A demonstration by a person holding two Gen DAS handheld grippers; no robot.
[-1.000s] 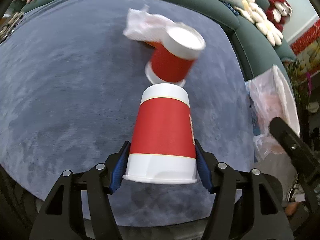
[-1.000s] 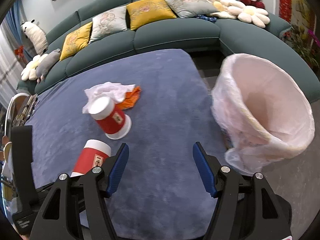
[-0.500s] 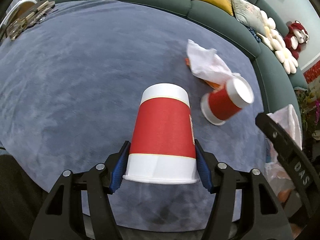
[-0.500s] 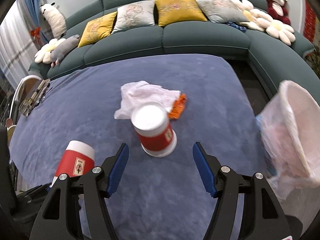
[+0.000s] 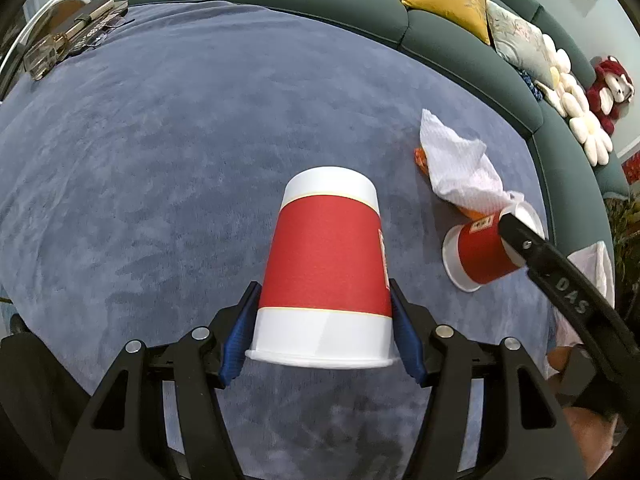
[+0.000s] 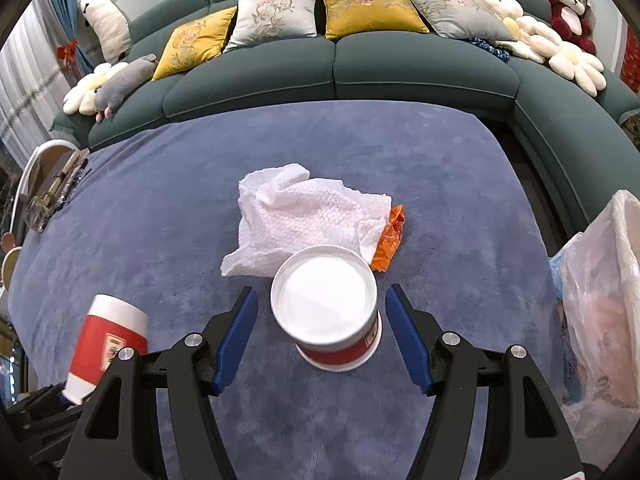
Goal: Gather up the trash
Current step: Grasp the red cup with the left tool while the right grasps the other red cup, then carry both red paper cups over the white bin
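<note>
your left gripper (image 5: 322,334) is clamping a red-and-white paper cup (image 5: 326,264) between its blue pads, mouth end toward the camera, base pointing out over the blue-grey rug (image 5: 160,160). pads are pressing on the white band near the rim, on both sides.

your right gripper (image 6: 320,334) is standing wide, holding nothing. a second red cup (image 6: 328,320) is sitting upside down on the rug, mouth down, between the two blue pads, clear of both.

just behind that cup, a crumpled white paper towel (image 6: 304,216) is lying on the rug, toward the edge along the green sofa (image 6: 400,68). an orange wrapper (image 6: 390,240) is poking out from under the towel's right side.

a bin lined with a white plastic bag (image 6: 600,300) is standing just off the rug's right edge.

the held cup is also showing in the right wrist view, low on the left.
</note>
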